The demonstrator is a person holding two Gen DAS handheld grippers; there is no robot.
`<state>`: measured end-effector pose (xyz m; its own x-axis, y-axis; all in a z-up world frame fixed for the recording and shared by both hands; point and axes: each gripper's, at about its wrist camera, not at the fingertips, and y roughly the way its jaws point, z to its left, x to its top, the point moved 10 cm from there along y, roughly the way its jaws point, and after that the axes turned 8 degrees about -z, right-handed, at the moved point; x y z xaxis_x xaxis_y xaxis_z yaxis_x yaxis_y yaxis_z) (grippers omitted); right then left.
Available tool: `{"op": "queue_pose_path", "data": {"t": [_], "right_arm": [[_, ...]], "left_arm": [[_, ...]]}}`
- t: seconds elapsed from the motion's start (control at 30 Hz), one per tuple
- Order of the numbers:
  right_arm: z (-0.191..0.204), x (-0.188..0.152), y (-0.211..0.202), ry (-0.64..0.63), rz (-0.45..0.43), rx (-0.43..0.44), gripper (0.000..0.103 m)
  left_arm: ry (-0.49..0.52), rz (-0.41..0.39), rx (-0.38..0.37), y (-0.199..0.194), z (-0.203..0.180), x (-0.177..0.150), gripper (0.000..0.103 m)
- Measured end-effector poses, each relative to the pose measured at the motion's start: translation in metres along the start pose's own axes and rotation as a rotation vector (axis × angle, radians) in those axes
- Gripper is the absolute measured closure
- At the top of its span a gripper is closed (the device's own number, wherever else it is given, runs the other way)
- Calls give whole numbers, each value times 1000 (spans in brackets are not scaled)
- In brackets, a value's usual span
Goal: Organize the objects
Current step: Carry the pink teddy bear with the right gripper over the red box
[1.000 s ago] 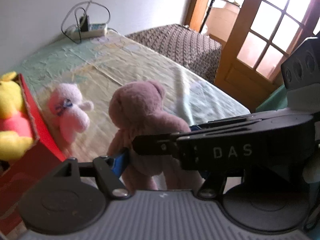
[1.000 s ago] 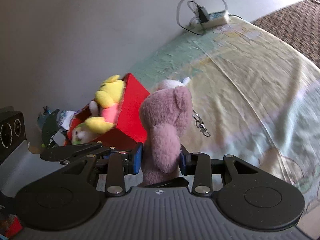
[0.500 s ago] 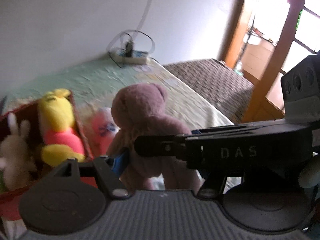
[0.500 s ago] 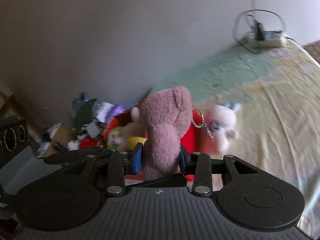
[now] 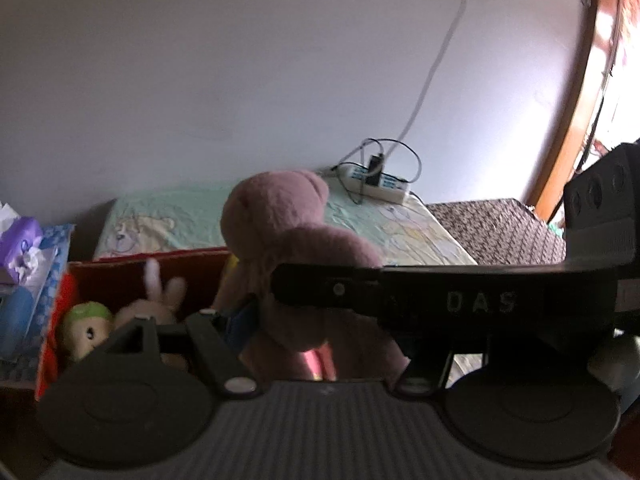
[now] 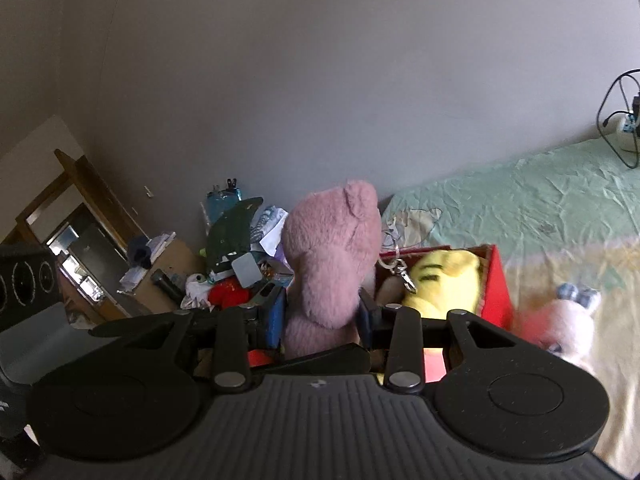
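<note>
A mauve teddy bear [image 5: 280, 216] hangs in the air, held from two sides. My left gripper [image 5: 320, 332] is shut on its lower body, with a blue pad pressing its flank. One finger [image 5: 360, 292] of my right gripper crosses in front of it. In the right wrist view my right gripper [image 6: 322, 316] is shut on the bear [image 6: 332, 256] at its waist, and a keyring [image 6: 400, 272] dangles from it. Just behind and below stands the red box [image 6: 496, 280], holding a yellow plush [image 6: 444, 280], a bunny [image 5: 160, 300] and a green-headed doll [image 5: 86, 324].
A small pink plush [image 6: 560, 324] lies on the bed sheet to the right of the box. A power strip [image 5: 378, 184] with cables sits at the wall. A pile of clutter [image 6: 240, 256] fills the corner left of the bed. A brown knitted blanket [image 5: 500, 228] lies by the door.
Both grippers have lifted the bear and swung it left, from over the open sheet to right in front of the red box. The small pink plush is left behind at the right.
</note>
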<state>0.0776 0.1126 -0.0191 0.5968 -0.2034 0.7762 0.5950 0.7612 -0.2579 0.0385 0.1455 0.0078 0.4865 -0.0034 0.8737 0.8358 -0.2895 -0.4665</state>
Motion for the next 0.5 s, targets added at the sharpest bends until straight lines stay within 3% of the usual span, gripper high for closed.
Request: {"op": "queue_pose_path", "data": {"t": [0.17, 0.5], "right_arm": [[1, -13, 36, 10, 18, -68, 64], [-20, -44, 80, 21, 64, -248, 65]], "left_arm": [[-13, 25, -13, 8, 40, 0, 38], [-40, 136, -126, 50, 101, -32, 39]]}}
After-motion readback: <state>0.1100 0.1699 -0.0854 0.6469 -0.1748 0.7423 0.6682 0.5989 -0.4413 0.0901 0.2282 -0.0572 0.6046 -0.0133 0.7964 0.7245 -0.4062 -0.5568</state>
